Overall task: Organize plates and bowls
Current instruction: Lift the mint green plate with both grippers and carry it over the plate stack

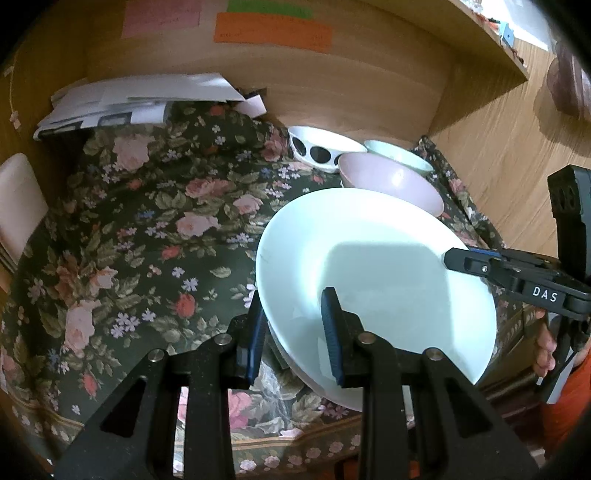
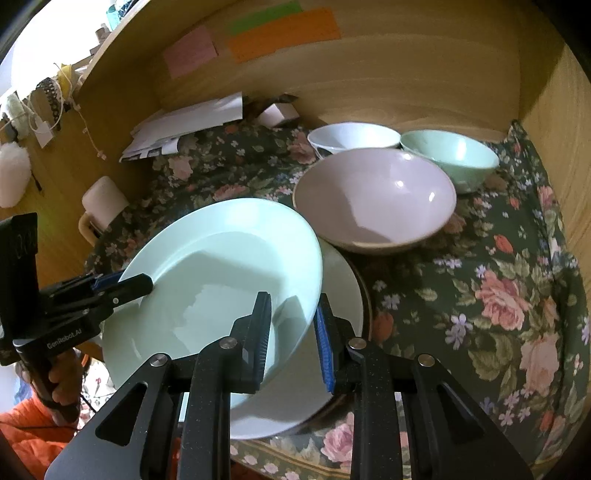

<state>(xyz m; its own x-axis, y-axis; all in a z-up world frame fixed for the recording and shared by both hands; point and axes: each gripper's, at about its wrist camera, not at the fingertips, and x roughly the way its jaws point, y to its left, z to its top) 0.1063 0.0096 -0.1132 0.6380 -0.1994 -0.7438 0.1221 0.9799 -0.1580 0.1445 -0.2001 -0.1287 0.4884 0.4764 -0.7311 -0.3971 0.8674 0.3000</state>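
Both tongs grip one pale green plate (image 2: 221,266) by opposite edges: the left tongs (image 1: 293,325) are clamped on its left rim, one finger under and one over, and the right tongs (image 2: 291,336) are closed on its right rim in the same way. That plate hangs tilted above the table (image 2: 498,295), which is covered by a dark floral cloth, and directly over a white plate (image 2: 343,280) resting on something darker, of which only a dark edge shows. Far left on the table lies a stack of papers (image 1: 122,99). Beyond the held plate stands a pink bowl (image 2: 375,199), just behind it a white bowl (image 2: 352,138) with dark spots outside, and to the right of that a green bowl (image 2: 450,155). Coloured sheets (image 2: 280,33) are stuck to the wooden back wall.
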